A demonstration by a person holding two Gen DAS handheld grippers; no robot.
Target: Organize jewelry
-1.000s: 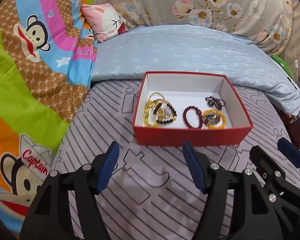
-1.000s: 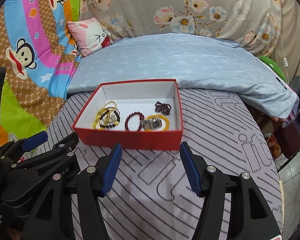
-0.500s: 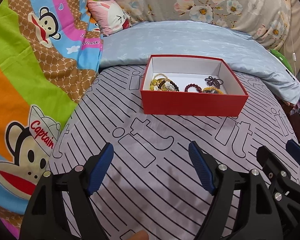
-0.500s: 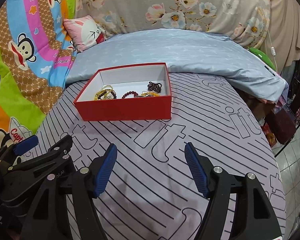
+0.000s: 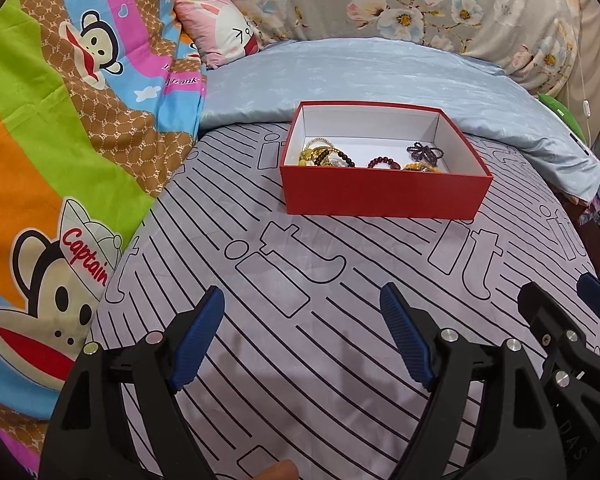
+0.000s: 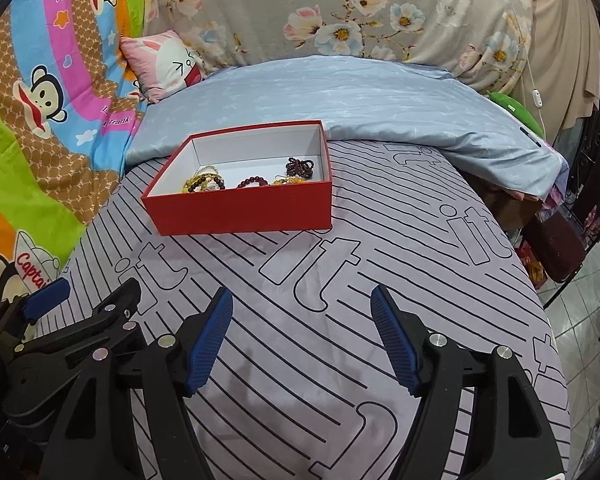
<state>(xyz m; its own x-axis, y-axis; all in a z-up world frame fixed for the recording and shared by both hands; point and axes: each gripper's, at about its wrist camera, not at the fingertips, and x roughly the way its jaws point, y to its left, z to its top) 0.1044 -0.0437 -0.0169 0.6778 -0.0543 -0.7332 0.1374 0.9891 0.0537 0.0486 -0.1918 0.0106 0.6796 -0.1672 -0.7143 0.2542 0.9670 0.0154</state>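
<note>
Both grippers, left gripper opening and right gripper spread, hold nothing over the striped bedsheet. Well ahead sits the red box (bracelets inside), long side facing them, roughly equally near both.

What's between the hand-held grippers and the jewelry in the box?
Only the red box's near wall, which hides part of the jewelry. The bedsheet before both hand-held grippers, left and right, is bare; the left's jaws are opening, empty.
</note>
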